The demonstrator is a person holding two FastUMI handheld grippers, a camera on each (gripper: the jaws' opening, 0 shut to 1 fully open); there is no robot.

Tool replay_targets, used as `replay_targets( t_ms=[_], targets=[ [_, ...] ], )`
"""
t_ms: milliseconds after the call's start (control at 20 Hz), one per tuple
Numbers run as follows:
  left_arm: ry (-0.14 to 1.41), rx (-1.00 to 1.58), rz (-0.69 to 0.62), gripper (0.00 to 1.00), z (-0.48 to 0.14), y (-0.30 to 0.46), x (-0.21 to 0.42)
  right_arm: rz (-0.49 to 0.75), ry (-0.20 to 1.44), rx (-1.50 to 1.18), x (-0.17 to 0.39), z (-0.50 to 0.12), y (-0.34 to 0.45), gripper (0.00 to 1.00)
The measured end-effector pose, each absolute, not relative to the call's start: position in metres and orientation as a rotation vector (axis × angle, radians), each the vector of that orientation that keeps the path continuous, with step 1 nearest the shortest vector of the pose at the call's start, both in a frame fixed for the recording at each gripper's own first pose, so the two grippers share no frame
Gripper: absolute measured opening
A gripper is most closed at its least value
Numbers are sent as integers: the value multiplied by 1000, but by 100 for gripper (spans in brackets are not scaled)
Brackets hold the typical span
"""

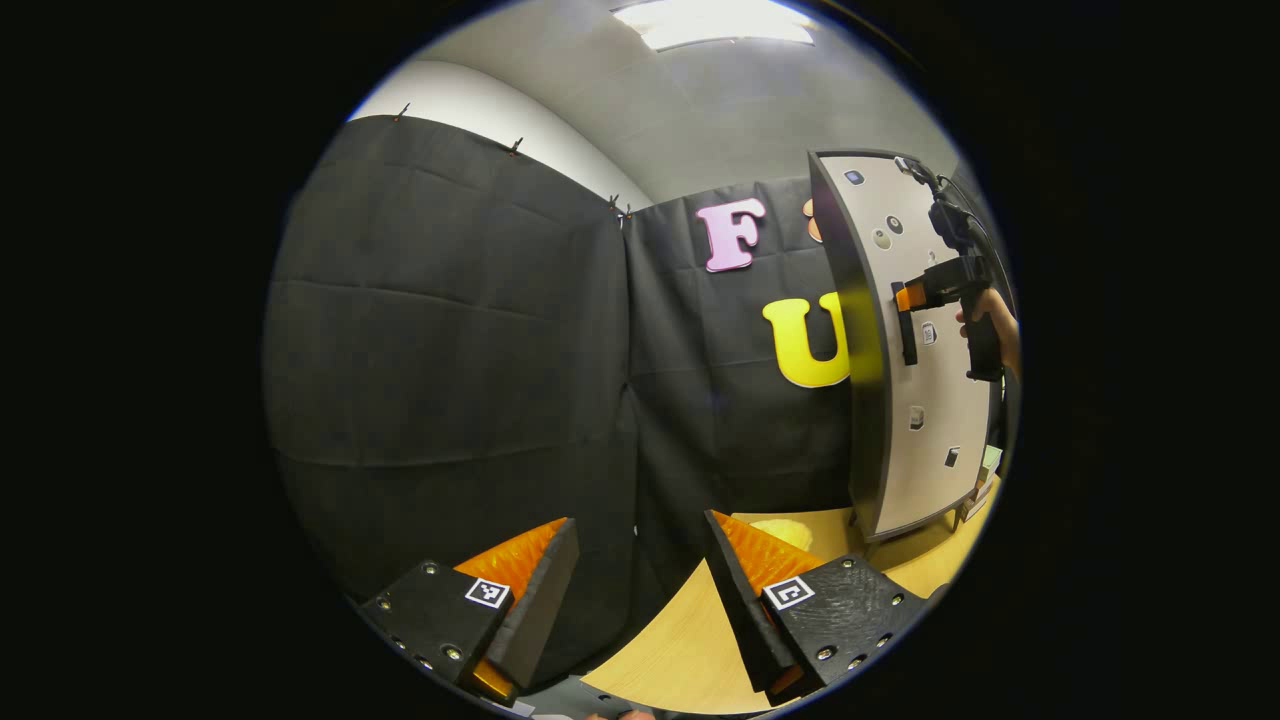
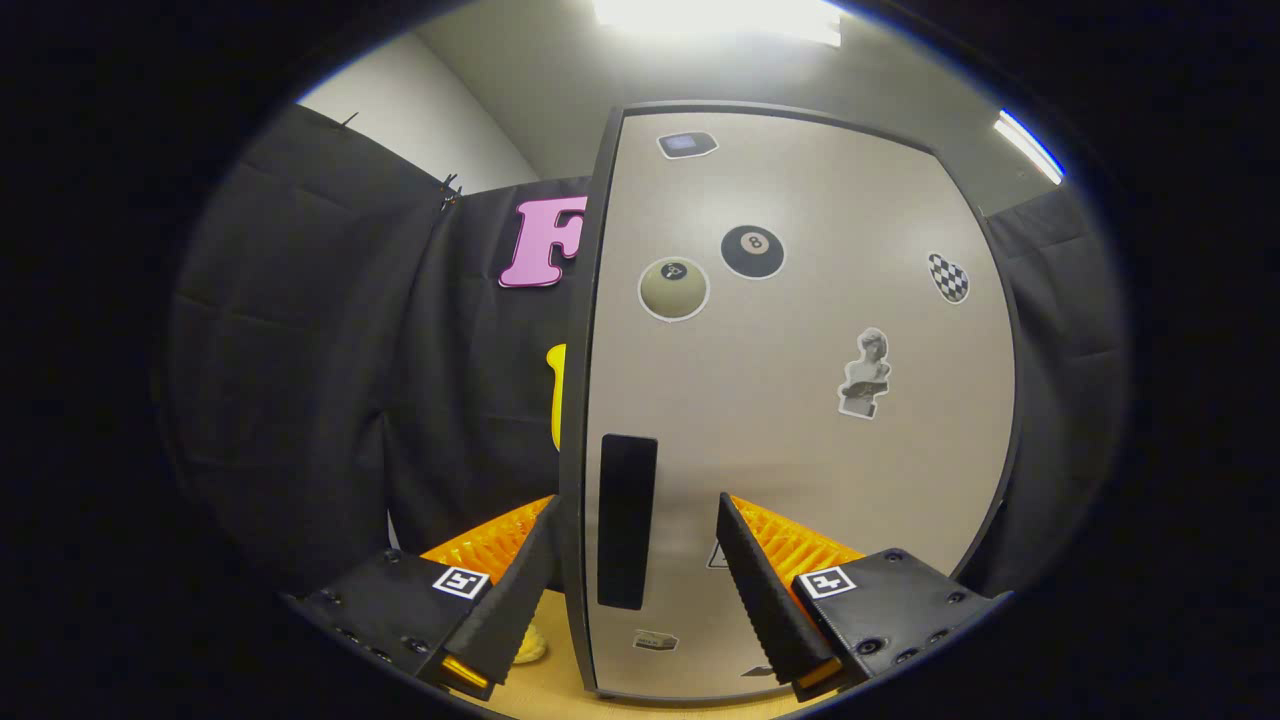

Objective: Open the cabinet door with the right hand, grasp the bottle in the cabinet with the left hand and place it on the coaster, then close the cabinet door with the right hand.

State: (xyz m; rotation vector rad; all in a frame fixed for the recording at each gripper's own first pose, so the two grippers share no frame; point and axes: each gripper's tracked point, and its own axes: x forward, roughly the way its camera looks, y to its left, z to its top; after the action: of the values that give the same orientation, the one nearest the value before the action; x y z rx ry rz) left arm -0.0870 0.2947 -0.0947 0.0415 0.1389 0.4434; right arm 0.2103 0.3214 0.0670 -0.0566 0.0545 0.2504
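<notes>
Step in hand: opening the cabinet door (image 2: 800, 400), judged not yet done.
Right gripper (image 2: 635, 560): lower centre of the right gripper view, fingers spread, straddling the door's free edge and the dark handle (image 2: 627, 520); neither pad visibly presses yet. In the left gripper view it sits at the handle, right side of the frame.
Left gripper (image 1: 640, 580): bottom of the left gripper view, fingers spread, holding nothing, over the wooden table (image 1: 680, 650).
Bottle: hidden behind the door; its place cannot be told.
Coaster: possibly the pale yellow disc (image 1: 780, 532) at lower centre, uncertain.
Risk: a shallow bite on the handle could slip off; pulling hard could drag or tip the cabinet.
</notes>
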Motion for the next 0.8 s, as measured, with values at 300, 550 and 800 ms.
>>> replay_targets(
  t_ms=[300,550,800],
  targets=[
    [168,32,489,73,-109,314,-99,209,99,-45,234,57,330,67],
    [161,36,502,73,-105,313,-98,213,159,3,240,46,336,43],
    [152,38,485,73,-103,312,-101,248,201,-11,236,43,334,22]
  ],
)
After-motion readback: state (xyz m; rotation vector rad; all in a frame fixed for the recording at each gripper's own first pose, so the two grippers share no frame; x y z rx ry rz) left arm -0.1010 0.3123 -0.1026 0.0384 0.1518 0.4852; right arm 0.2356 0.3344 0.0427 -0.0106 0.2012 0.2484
